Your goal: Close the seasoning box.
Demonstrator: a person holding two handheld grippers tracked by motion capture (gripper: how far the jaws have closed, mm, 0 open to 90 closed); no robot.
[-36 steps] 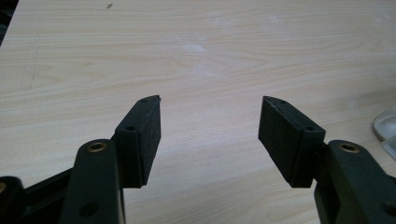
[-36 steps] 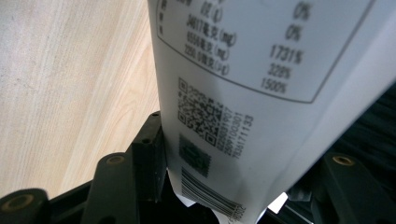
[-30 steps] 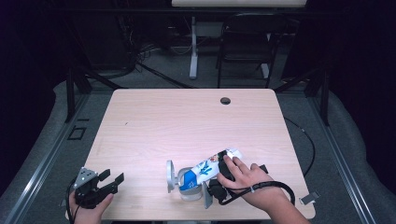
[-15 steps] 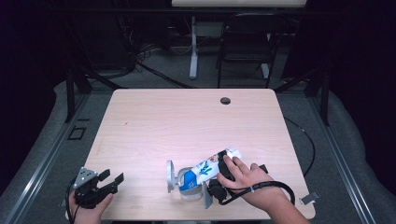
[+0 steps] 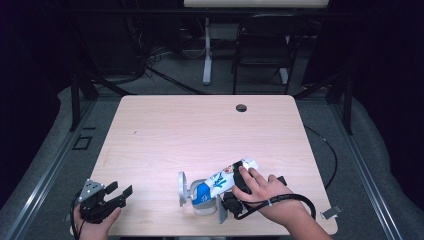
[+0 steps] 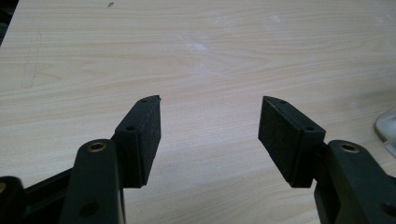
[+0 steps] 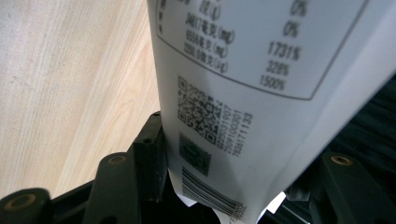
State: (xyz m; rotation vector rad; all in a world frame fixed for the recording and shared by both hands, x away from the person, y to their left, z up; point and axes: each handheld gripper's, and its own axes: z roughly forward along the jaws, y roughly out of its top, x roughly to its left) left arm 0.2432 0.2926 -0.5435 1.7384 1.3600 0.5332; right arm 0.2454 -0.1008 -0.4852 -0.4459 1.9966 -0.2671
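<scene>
Pouch [image 5: 222, 179]: soft printed packet, likely light, crushable, slick; right gripper [image 7: 224, 186] clamped across its barcode end, near a clear cup [image 5: 200, 197]; left gripper [image 6: 210, 135] jaws apart, empty.

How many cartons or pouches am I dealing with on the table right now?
1. The white-and-blue pouch lies near the front edge, tilted over a clear container, gripped by the right gripper. Others could be hidden under the hand.

Pouch over cup at near table edge

Right hand [image 5: 262, 187] with right gripper [image 5: 227, 202] holds a blue-and-white pouch [image 5: 222, 177] tilted over a clear cup [image 5: 200, 197] on the wooden table [image 5: 200, 130]. Left gripper [image 5: 107, 197] sits at the near left corner, jaws apart, well clear of both
</scene>
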